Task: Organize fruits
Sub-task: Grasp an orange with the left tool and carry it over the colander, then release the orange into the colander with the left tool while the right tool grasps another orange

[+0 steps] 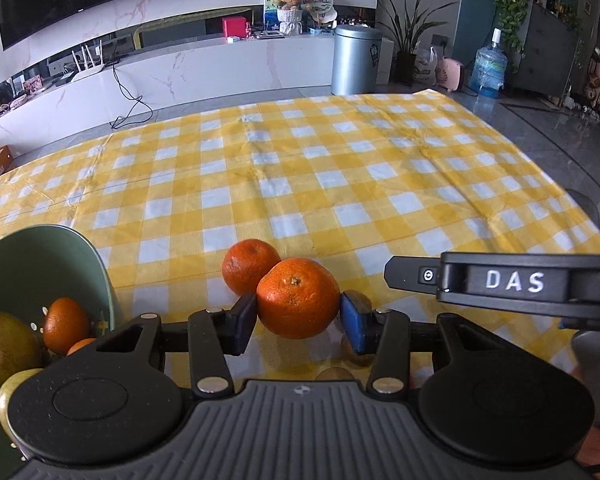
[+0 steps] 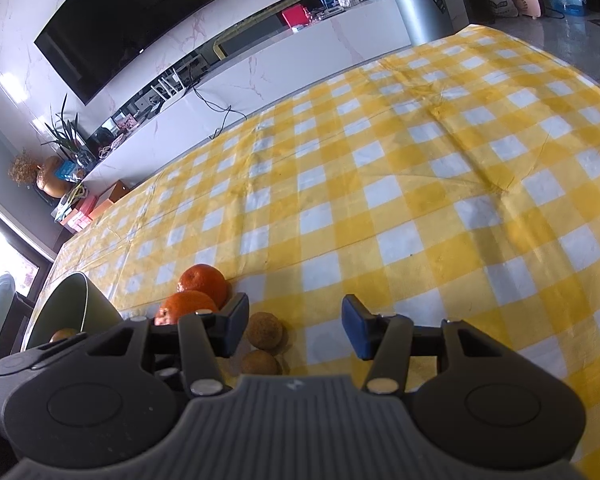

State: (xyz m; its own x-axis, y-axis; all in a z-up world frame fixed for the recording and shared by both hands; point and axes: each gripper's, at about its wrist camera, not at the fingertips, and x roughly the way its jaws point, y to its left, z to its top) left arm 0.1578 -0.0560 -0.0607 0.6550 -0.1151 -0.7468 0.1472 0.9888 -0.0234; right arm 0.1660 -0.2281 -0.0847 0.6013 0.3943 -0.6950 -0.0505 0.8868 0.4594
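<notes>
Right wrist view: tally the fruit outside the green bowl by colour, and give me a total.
Orange mandarins: 2 (one is clamped in the left gripper)
Brown fruits: 2
Total: 4

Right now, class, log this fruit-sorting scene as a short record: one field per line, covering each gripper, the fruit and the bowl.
left gripper: shut on the near mandarin, pads against both its sides
second mandarin: on the checked tablecloth, just behind the held one and touching it
right gripper: open, nothing between its pads
brown fruits: two small round ones on the cloth beside the right gripper's left finger
green bowl: left of the mandarins, already holding mandarins and larger yellow-green fruit
</notes>
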